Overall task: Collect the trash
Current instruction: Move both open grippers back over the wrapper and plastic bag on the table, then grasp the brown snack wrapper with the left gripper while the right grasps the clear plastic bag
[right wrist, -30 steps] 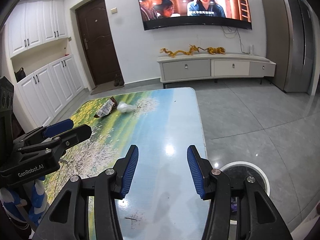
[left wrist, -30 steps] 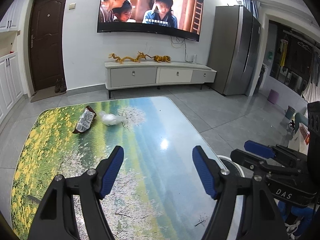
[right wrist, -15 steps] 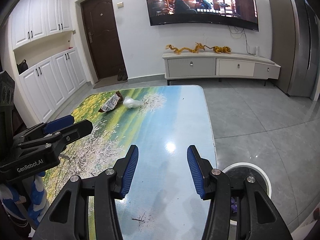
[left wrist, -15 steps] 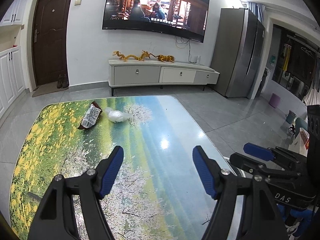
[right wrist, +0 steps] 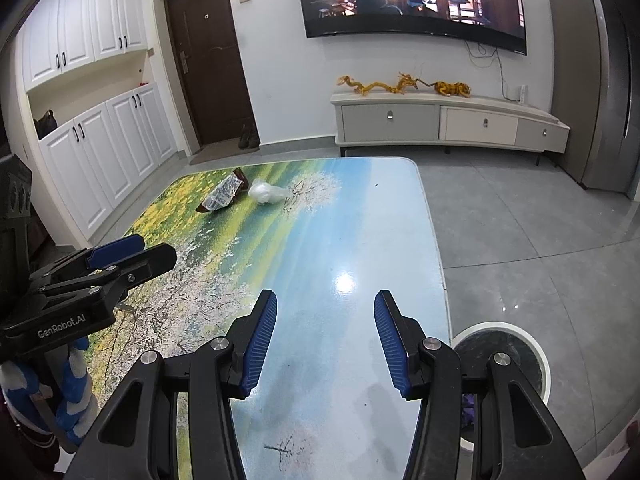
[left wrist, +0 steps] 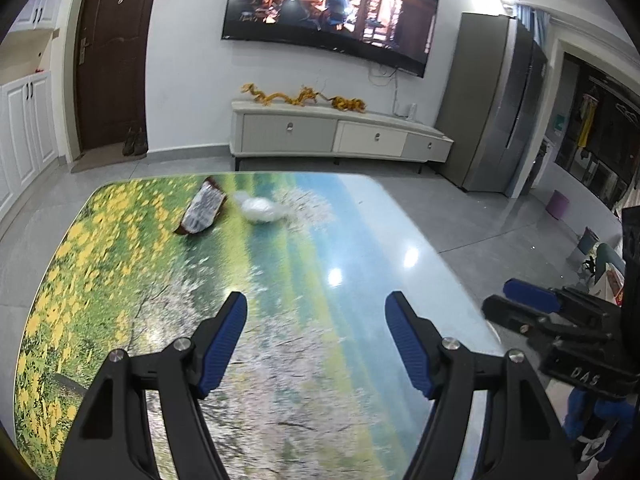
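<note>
At upper left of the table, wrapper beside crumpled plastic, well ahead of both empty tools, left tool wide and nearer, right tool narrower.

Bare table stretches ahead to 2 far scraps, a wrapper and a white wad, just beside each other.

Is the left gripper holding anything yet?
No. The left gripper is open and empty above the table; wrapper lies far ahead.
</note>
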Motion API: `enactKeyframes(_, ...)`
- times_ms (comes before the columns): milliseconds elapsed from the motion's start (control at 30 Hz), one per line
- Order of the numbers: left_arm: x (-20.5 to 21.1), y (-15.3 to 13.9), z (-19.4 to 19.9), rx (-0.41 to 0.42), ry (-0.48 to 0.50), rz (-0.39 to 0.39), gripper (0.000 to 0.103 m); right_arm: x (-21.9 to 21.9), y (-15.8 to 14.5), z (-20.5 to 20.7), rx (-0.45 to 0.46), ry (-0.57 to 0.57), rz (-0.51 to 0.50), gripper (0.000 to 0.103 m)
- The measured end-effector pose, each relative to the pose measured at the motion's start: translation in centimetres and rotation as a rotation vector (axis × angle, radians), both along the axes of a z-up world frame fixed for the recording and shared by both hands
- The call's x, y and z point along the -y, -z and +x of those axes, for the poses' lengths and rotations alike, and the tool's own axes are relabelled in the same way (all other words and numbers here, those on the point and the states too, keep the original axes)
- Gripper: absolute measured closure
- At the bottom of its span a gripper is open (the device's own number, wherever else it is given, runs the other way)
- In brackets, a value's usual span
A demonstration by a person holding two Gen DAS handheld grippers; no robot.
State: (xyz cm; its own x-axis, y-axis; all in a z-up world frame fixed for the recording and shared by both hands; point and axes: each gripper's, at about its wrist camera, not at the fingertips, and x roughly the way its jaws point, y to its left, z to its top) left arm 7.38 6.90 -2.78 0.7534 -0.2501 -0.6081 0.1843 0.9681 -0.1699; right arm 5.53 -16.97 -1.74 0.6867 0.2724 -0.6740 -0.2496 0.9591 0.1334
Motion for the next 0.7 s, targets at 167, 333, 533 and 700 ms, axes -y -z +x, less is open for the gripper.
enactKeyframes(167,-3.3,1.0,2.2,-0.033,-0.053,-0.001,0.033,-0.8,0.6,1.4,-0.017,-0.024,-0.005,0.053)
enactKeyframes(333,-6.5,1.7,5.5,-0.061,-0.089,-0.001,0.033,-2.0,1.0,3.8,-0.032,-0.057,-0.003,0.053)
enactKeyframes(533,-8.5,2.4,9.7,-0.102,-0.090,-0.008,0.033,-3.5,1.3,7.5,-0.045,-0.102,0.000,0.053)
enactKeyframes(700,-9.2,3.1,13.7,-0.131,-0.063,0.011,0.033,-5.3,1.4,11.7,-0.055,-0.158,-0.008,0.053)
